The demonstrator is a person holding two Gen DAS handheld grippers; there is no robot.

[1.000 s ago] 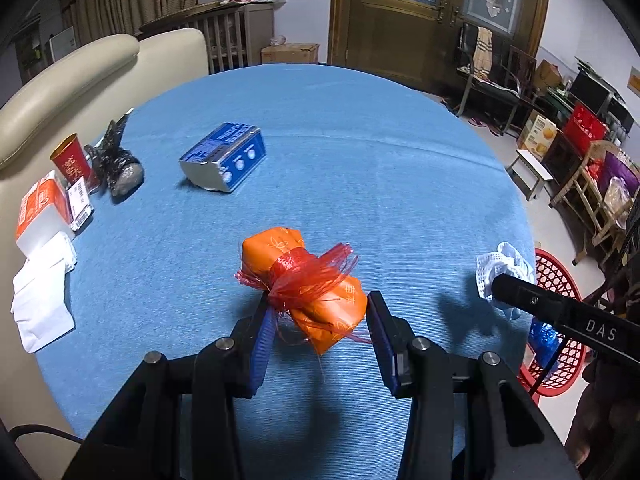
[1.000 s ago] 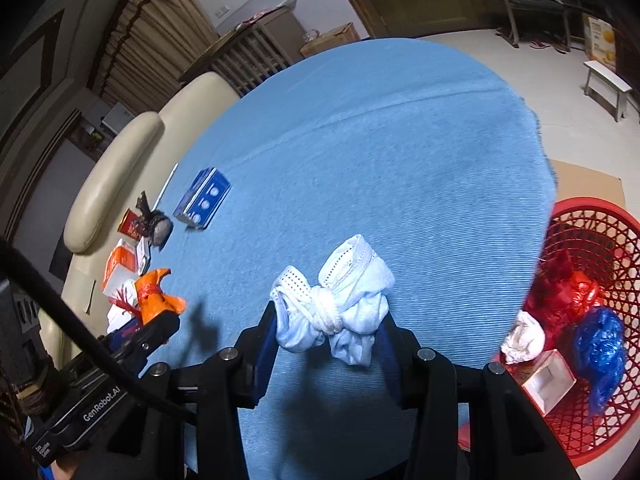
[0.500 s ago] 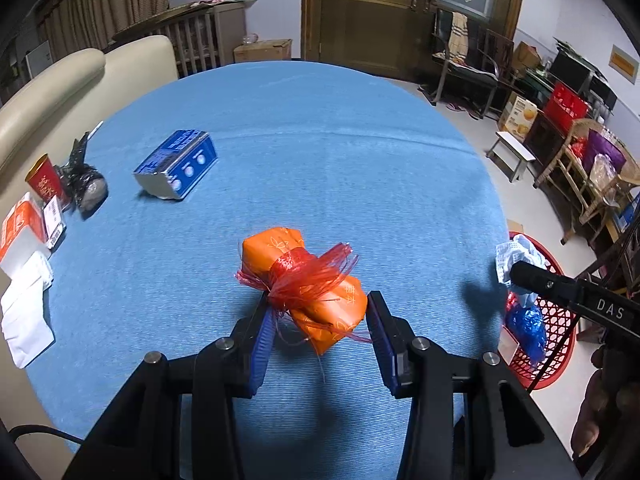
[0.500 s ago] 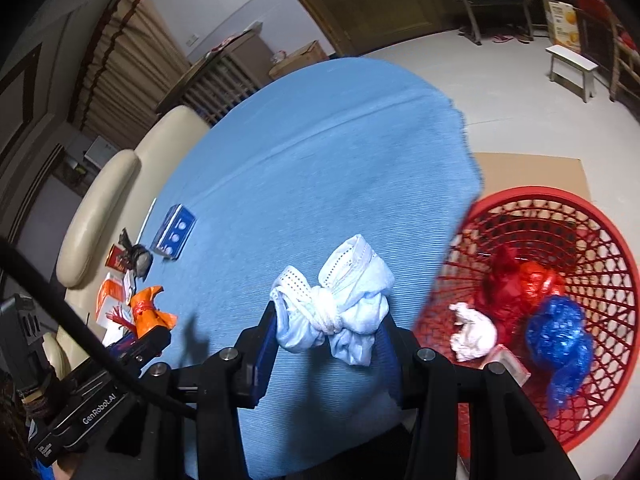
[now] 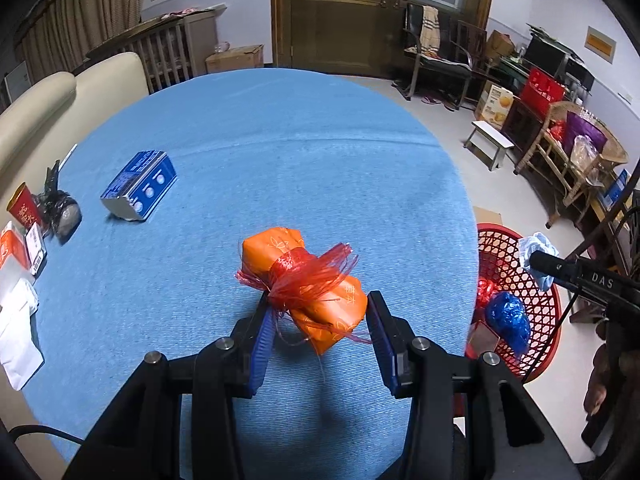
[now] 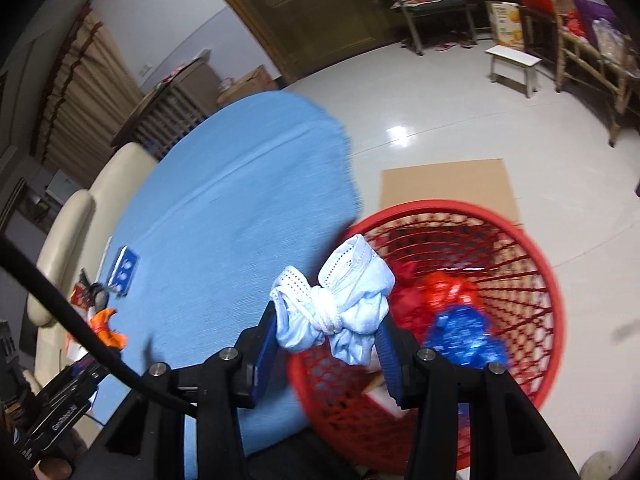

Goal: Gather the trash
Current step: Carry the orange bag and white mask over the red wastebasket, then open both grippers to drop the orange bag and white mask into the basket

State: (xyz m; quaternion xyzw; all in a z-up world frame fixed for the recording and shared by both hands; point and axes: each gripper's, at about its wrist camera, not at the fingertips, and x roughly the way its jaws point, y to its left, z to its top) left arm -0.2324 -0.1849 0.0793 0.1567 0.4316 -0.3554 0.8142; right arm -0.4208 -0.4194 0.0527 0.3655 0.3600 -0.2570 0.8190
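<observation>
The right gripper [image 6: 326,334] is clamped on a knotted white-and-pale-blue cloth bundle [image 6: 340,308], above the near rim of the red mesh basket [image 6: 532,264] on the floor; the bundle hides part of the basket's contents, blurred red and blue bags. The left gripper [image 5: 318,328] is clamped on an orange parcel [image 5: 308,280] tied with red netting, over the blue tabletop [image 5: 280,152]. "DAS" reads on the right gripper's side. A blue box [image 5: 138,186] lies far left, its print unreadable.

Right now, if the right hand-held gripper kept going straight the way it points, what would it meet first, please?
Probably the red basket: the right hand-held gripper, shut on the knotted white mask, points down over its near rim, toward the red and blue wrappers inside. Depth is unclear.
</observation>
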